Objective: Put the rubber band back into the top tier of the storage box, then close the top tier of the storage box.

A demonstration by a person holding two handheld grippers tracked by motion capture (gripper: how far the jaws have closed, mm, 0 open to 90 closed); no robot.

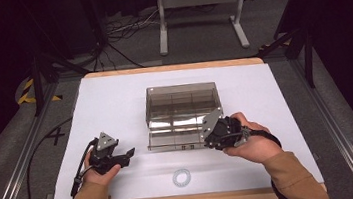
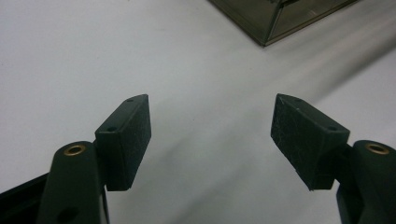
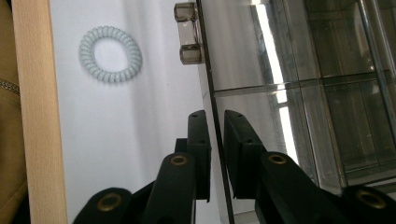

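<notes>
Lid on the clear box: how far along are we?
Done: right gripper has its fingers pinched on the front edge of the box lid. In hand: moving that lid; open or shut, I cannot tell. Left: the coiled hair tie lies on the table outside the box; left gripper open, idle.

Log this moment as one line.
right gripper: shut on box lid edge | left gripper: open, empty | hair tie: on table, untouched

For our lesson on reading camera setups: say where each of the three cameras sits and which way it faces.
High view: above the person's side, looking forward and down on the table; forearms, both hands show.
Left gripper view: rides the left gripper, jaws apart above the white sheet, facing the box corner.
Right gripper view: rides the right gripper, jaws clamping the clear box's lid edge.
Shared: clear box, hair tie.
</notes>
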